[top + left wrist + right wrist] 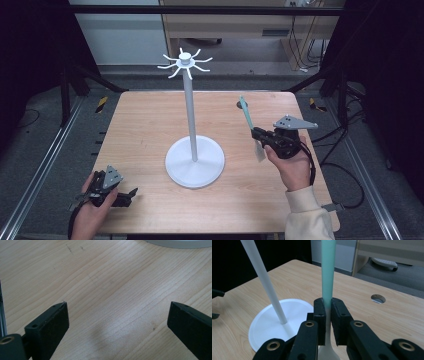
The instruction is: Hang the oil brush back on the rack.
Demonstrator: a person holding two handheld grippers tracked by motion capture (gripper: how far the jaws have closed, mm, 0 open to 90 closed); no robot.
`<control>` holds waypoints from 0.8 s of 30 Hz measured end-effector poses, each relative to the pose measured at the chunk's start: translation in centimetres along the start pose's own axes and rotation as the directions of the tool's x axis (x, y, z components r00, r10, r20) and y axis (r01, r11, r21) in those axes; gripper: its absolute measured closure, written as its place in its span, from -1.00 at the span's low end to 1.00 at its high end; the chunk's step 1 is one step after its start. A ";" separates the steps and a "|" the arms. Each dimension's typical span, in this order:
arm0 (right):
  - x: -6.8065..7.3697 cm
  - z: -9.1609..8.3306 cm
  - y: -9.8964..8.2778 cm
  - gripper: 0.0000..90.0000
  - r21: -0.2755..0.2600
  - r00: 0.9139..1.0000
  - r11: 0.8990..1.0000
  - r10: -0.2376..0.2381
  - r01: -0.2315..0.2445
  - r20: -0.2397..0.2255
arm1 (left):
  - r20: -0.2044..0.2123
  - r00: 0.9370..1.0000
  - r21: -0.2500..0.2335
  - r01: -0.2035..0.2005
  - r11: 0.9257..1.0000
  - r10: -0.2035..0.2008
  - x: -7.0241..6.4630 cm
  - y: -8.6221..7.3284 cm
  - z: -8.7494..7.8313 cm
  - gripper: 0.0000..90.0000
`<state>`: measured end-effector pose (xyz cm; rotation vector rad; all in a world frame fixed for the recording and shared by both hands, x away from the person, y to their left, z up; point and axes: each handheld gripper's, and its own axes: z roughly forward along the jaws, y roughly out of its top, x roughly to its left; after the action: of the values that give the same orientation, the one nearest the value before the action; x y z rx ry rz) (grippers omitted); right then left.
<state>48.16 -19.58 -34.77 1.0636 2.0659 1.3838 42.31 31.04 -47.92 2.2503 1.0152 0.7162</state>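
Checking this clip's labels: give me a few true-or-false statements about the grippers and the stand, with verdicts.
1. The right gripper is shut on the green-handled utensil. True.
2. The left gripper holds the utensil. False: its fingers stand apart over bare table.
3. The white stand lies tipped over. False: it stands upright on its round base.
4. The stand's top hooks carry nothing. True.

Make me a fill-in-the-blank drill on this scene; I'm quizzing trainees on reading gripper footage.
1. The right gripper is shut on a ____-handled utensil.
2. The left gripper rests on the wooden table with its jaws ____.
3. The white stand rises from a ____ base.

Missing words: green; open; round
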 end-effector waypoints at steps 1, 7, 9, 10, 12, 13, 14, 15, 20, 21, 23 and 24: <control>0.1 0.0 0.1 0.84 -0.005 1.000 1.000 0.000 0.000 0.000 | 0.000 1.000 0.000 0.000 1.000 0.000 0.0 0.0 0.0 -0.93; 0.5 -0.1 0.4 0.84 -0.032 1.000 0.999 -0.005 0.005 -0.015 | -0.001 1.000 0.002 0.000 1.000 0.000 0.0 0.0 0.0 -0.93; 0.7 -0.2 0.5 0.84 -0.043 1.000 0.999 -0.008 0.007 -0.022 | -0.002 1.000 0.001 0.001 1.000 -0.001 0.0 0.0 0.0 -0.93; 0.7 -0.2 0.6 0.84 -0.045 1.000 0.999 -0.009 0.008 -0.023 | -0.002 1.000 0.002 0.001 1.000 -0.001 0.0 0.0 0.0 -0.93; 1.0 -0.3 0.8 0.84 -0.054 1.000 0.998 -0.017 0.015 -0.025 | -0.003 1.000 0.001 0.001 1.000 -0.001 0.0 0.0 0.0 -0.93; 1.2 -0.3 0.9 0.84 -0.056 1.000 0.998 -0.016 0.014 -0.027 | -0.003 1.000 0.001 0.002 1.000 -0.002 0.1 0.0 0.0 -0.93; 1.3 -0.4 1.0 0.84 -0.064 0.999 0.998 -0.019 0.017 -0.030 | -0.003 1.000 0.001 0.004 1.000 -0.003 0.1 0.0 0.0 -0.93; 1.5 -0.4 1.1 0.84 -0.071 0.999 0.997 -0.019 0.017 -0.033 | -0.004 1.000 0.001 0.004 1.000 -0.004 0.1 0.0 0.0 -0.93; 2.2 -0.7 1.8 0.84 -0.100 0.999 0.995 -0.032 0.028 -0.043 | -0.003 1.000 0.000 0.003 1.000 -0.003 0.0 0.0 0.0 -0.93; 2.3 -0.8 1.9 0.84 -0.104 0.999 0.994 -0.035 0.030 -0.042 | -0.004 1.000 0.001 0.003 1.000 -0.003 0.0 0.0 0.0 -0.93; 2.6 -0.9 2.3 0.84 -0.116 0.998 0.993 -0.035 0.030 -0.045 | -0.003 1.000 0.001 0.004 1.000 -0.004 0.0 0.0 0.0 -0.93; 2.7 -0.9 2.4 0.84 -0.121 0.998 0.992 -0.037 0.031 -0.048 | -0.004 1.000 0.001 0.006 1.000 -0.006 0.0 0.0 0.0 -0.93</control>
<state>46.70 -17.47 -31.99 0.9488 1.9974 1.5114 42.31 31.06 -47.94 2.2466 1.0237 0.7188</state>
